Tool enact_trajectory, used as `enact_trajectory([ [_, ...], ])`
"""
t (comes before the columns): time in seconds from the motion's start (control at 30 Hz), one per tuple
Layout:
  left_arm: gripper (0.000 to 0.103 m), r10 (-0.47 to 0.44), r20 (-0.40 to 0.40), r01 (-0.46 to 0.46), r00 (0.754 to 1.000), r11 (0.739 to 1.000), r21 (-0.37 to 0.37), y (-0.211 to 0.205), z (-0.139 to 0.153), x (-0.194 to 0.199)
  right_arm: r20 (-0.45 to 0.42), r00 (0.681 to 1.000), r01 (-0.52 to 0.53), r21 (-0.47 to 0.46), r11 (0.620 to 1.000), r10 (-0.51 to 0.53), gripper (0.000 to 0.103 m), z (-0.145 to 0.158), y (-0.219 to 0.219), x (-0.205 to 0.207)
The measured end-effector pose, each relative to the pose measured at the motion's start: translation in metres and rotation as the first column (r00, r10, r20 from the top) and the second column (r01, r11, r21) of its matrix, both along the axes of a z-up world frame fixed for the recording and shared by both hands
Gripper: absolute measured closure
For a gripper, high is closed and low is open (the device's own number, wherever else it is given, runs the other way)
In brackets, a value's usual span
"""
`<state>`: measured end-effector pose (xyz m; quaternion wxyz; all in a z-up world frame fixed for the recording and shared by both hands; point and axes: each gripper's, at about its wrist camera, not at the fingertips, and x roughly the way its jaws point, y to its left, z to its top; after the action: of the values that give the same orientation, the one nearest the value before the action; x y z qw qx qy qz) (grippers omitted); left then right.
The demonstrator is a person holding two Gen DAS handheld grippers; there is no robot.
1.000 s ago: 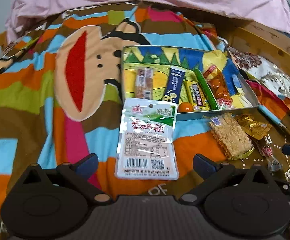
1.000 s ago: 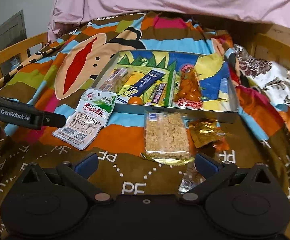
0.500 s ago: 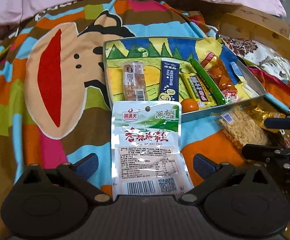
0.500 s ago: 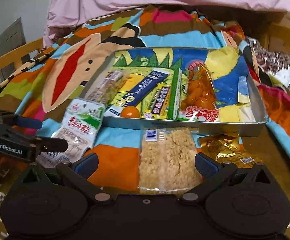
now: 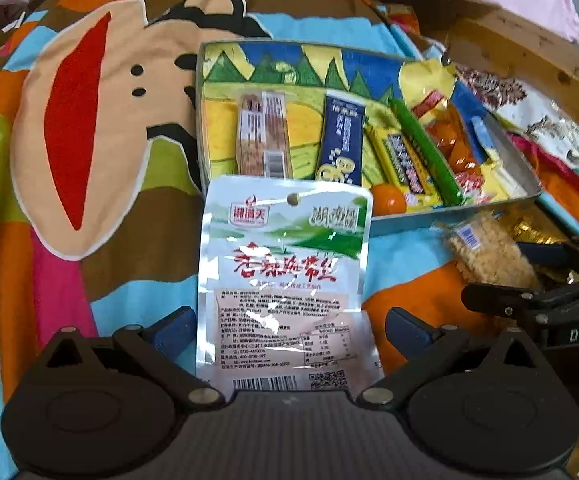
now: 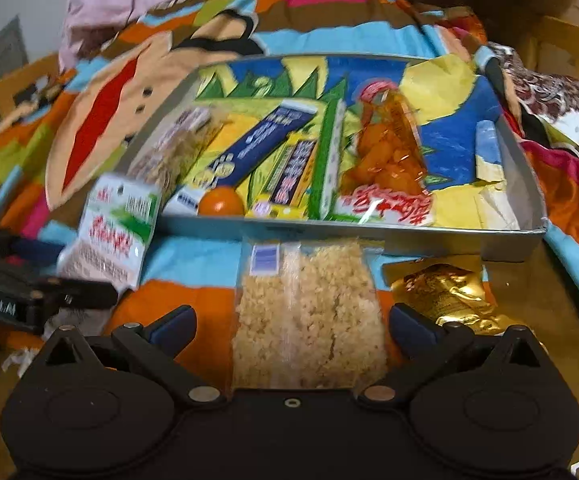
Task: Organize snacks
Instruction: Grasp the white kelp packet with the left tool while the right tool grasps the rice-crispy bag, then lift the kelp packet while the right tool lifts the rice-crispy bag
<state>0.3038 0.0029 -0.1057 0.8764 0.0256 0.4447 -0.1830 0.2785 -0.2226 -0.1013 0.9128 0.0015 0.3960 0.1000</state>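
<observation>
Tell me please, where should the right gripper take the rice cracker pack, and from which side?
Grip the near end of the rice cracker pack, coming low from the front. It lies flat, lengthwise between the open right gripper fingers, far end against the tray.

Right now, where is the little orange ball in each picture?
Left wrist view: the orange ball sits mid-right, inside the tray's near edge, just past the white packet's top right corner.
Right wrist view: the ball sits left of centre, behind the tray's near wall.
Shared landmark: the dark blue packet beside it.

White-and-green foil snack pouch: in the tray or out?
Out. The white-and-green foil snack pouch lies on the blanket before the metal tray's near wall, between the open left gripper fingers.
</observation>
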Motion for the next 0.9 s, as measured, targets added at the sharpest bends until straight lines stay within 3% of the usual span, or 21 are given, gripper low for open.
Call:
enact_trajectory([
  [0.2, 0.000, -0.025, -0.010, 0.026, 1.000, 0.996, 0.080, -0.011, -0.010, 0.000, -0.008, 0.999, -0.052, -0.128, 0.990, 0.051, 0.001, -0.007, 0.014, -0.003],
  [0.3, 0.001, -0.034, -0.008, 0.034, 0.999, 0.994, 0.102, -0.014, -0.012, -0.001, -0.003, 1.000, -0.026, -0.094, 0.995, 0.026, 0.003, -0.006, 0.011, -0.005],
  [0.5, 0.005, -0.017, -0.033, 0.019, 0.999, 0.998, 0.063, -0.009, -0.008, 0.001, 0.016, 0.999, 0.035, -0.069, 0.997, -0.034, 0.027, 0.000, 0.003, -0.007],
  [0.73, 0.007, 0.015, -0.092, -0.013, 0.996, 1.000, 0.016, -0.005, -0.001, -0.002, -0.033, 0.999, 0.015, -0.014, 1.000, -0.015, 0.029, 0.008, 0.010, -0.018],
  [0.9, 0.007, 0.011, -0.125, -0.008, 0.992, 1.000, 0.026, -0.009, 0.005, -0.014, -0.071, 0.997, -0.033, -0.011, 0.999, 0.032, 0.028, 0.013, 0.019, -0.036],
])
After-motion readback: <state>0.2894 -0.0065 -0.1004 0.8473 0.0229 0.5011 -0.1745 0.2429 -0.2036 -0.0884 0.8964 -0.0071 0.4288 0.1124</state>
